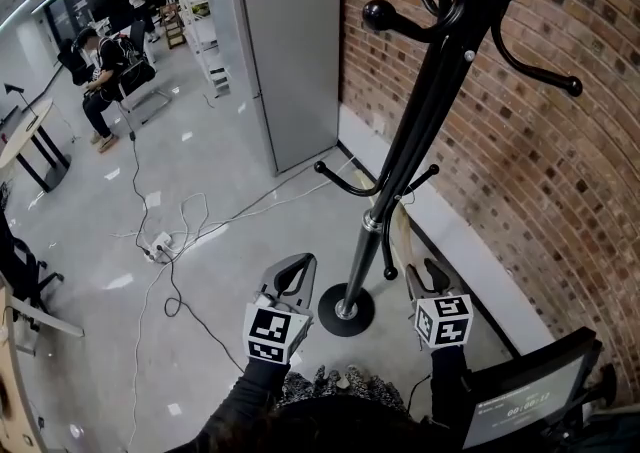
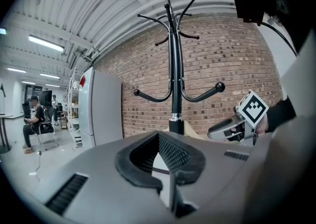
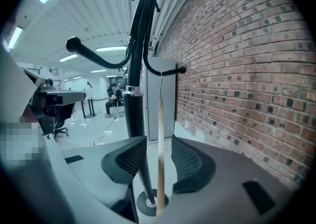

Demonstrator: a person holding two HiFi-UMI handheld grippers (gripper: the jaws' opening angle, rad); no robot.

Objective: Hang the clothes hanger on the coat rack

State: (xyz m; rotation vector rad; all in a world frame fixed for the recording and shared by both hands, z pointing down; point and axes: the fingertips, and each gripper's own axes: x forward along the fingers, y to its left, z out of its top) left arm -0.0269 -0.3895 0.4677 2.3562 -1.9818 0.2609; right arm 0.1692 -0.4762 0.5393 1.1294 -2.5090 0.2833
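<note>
The black coat rack [image 1: 400, 161] stands by the brick wall, its round base [image 1: 346, 309] on the floor. A pale wooden clothes hanger [image 3: 160, 158] hangs edge-on by its wire hook from a low arm [image 3: 168, 73] of the rack. My right gripper [image 3: 159, 156] is open; the hanger hangs between its pads with a gap on each side. In the head view the right gripper [image 1: 430, 276] sits just right of the pole, below the hanger [image 1: 403, 229]. My left gripper [image 1: 292, 276] is left of the pole, shut and holding nothing; its own view shows the rack [image 2: 174, 69] straight ahead.
A brick wall [image 1: 520, 141] runs behind the rack and a tall grey cabinet [image 1: 285, 41] stands to its left. Cables and a power strip [image 1: 160, 246] lie on the floor. A person [image 1: 100, 71] sits far back. A dark screen [image 1: 530, 396] is at the lower right.
</note>
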